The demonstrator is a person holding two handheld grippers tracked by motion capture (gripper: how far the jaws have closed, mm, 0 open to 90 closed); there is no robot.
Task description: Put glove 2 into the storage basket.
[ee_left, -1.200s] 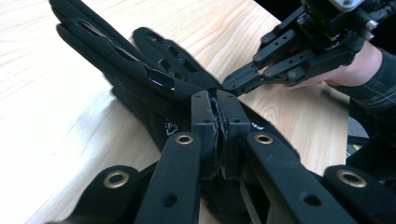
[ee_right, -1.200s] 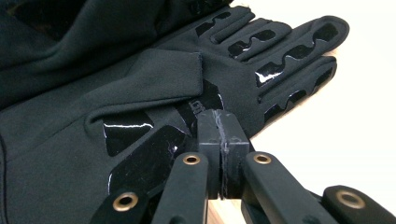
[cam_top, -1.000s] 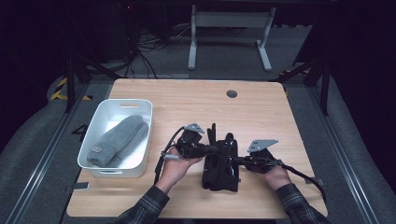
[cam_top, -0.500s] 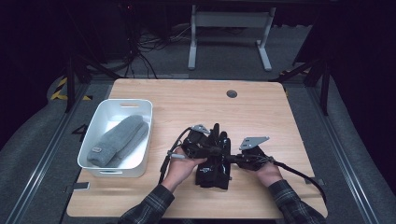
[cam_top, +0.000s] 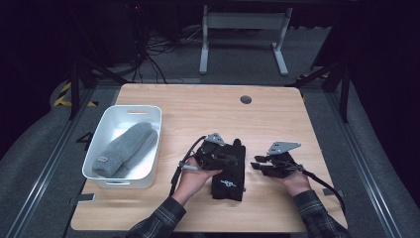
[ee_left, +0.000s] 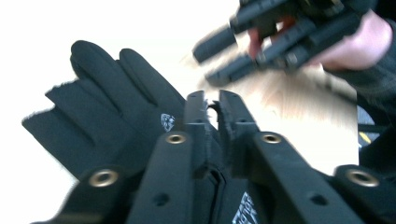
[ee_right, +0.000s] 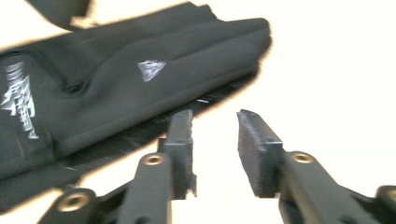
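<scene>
A pair of black gloves [cam_top: 229, 178] lies flat near the table's front middle, fingers pointing away from the person. My left gripper [cam_top: 232, 159] rests on the gloves' upper left part. In the left gripper view its jaws [ee_left: 212, 100] stand almost together with black glove fabric pinched low between them, and a glove's fingers [ee_left: 116, 107] spread to the left. My right gripper [cam_top: 256, 164] hovers just right of the gloves. In the right gripper view it [ee_right: 215, 123] is open with nothing between its fingers, and the glove [ee_right: 140, 74] lies up and to the left.
A white bin [cam_top: 148, 111] stands at the table's left with a grey knit item [cam_top: 126, 148] inside. A small round hole [cam_top: 245, 99] sits near the far edge of the wooden table [cam_top: 198, 114]. The blurred right gripper [ee_left: 280, 37] crosses the top of the left gripper view.
My right gripper reached in to the gloves, then drew back to the right, clear of them. The left gripper stayed on the gloves, which shifted slightly.
</scene>
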